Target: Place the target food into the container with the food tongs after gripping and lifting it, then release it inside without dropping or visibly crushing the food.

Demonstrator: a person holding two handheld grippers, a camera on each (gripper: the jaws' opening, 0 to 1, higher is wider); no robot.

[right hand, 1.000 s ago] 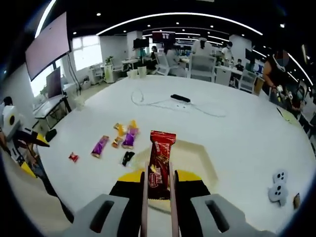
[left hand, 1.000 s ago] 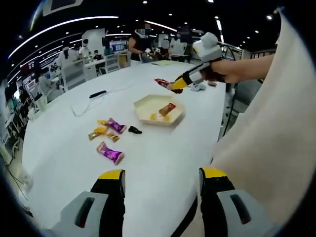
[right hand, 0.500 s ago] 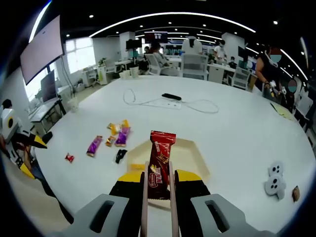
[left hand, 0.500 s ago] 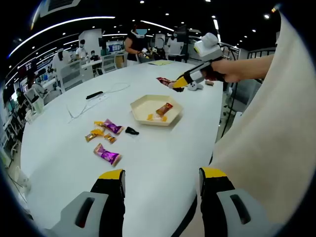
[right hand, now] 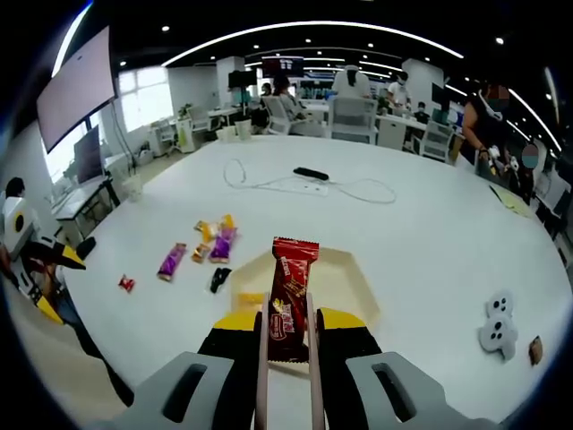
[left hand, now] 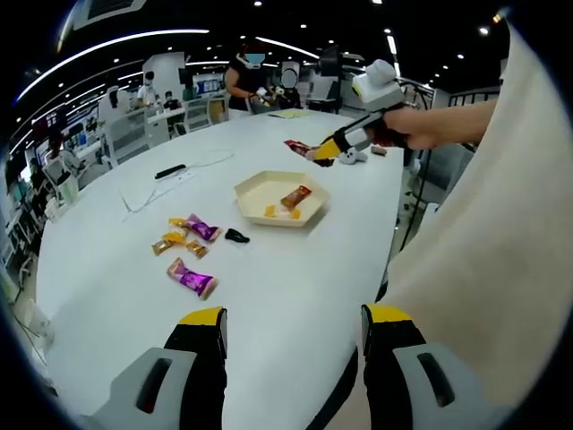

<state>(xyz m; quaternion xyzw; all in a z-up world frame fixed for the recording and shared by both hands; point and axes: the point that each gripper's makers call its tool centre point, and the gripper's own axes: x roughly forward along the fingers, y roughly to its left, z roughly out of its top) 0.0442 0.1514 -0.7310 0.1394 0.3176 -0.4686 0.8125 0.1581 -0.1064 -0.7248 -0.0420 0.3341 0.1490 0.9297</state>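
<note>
While my right tongs (right hand: 286, 333) pinch the red snack bar (right hand: 290, 296) above the tray (right hand: 358, 287), I should lower before opening; left tongs (left hand: 291, 331) gape empty.

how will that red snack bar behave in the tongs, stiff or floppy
The red snack bar stands straight above the tongs without drooping, so it is probably fairly stiff. Its glossy wrapper may slip. It looks light, likely dropping flat into the tray.

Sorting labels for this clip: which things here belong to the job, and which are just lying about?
Job: right claw, food tongs, red snack bar, cream tray.
Lying about: purple candies, black cable, white controller.
</note>
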